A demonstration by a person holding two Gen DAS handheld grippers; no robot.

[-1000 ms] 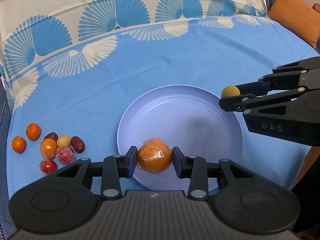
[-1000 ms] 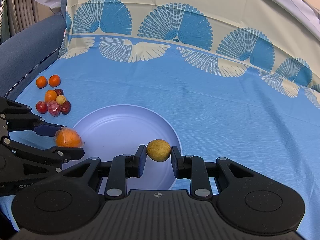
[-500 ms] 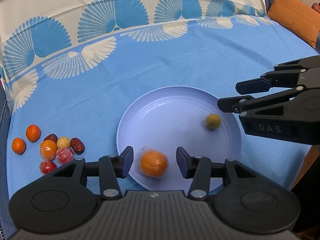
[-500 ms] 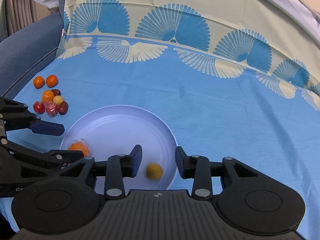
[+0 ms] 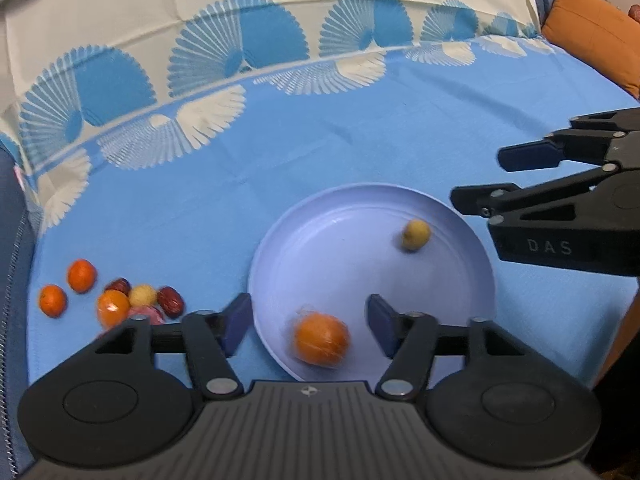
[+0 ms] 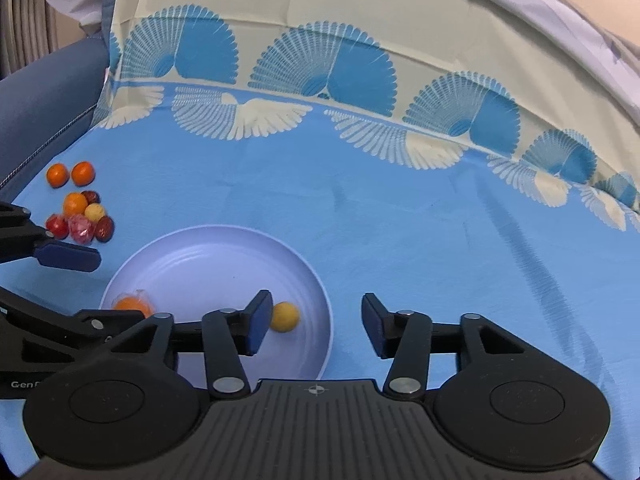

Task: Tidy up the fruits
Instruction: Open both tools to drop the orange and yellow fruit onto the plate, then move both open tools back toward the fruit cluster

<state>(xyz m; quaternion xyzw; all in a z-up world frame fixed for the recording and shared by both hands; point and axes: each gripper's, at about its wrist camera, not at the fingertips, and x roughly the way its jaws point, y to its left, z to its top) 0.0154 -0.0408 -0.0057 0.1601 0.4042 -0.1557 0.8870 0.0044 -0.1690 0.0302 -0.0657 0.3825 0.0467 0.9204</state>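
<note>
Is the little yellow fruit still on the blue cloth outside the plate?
No, the little yellow fruit lies inside the plate, across from the wrapped orange.

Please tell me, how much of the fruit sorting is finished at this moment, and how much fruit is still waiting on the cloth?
Done: a wrapped orange and a small yellow fruit lie on the plate. In hand: nothing; the left gripper and right gripper are both opening, with no pad touching fruit. Left: the pile of small fruits on the blue cloth beside the plate, about eight pieces.
</note>
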